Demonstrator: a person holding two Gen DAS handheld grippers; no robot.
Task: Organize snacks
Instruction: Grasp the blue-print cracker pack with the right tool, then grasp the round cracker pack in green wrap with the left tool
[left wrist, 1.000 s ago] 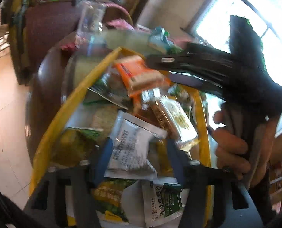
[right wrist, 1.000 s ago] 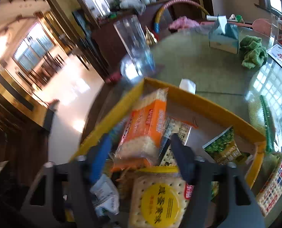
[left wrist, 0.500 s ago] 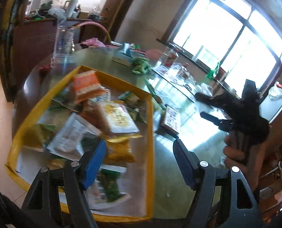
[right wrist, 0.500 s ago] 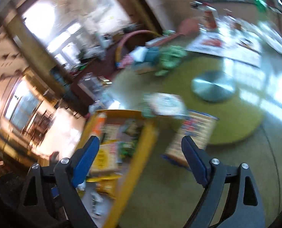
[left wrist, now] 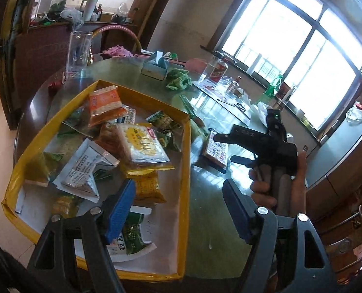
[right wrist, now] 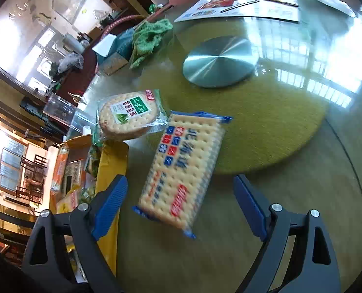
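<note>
Most snacks (left wrist: 132,144) already lie in the yellow tray (left wrist: 186,190); 2 cracker packs (right wrist: 181,171) remain on the desk (right wrist: 254,232) beside it. Both tools, left tool (left wrist: 178,210) and right tool (right wrist: 178,207), are spread, empty.

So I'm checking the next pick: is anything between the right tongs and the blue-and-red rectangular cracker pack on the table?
Nothing visible is. The right tongs stand open, empty, with the rectangular cracker pack lying flat on the glass table ahead of them.
</note>
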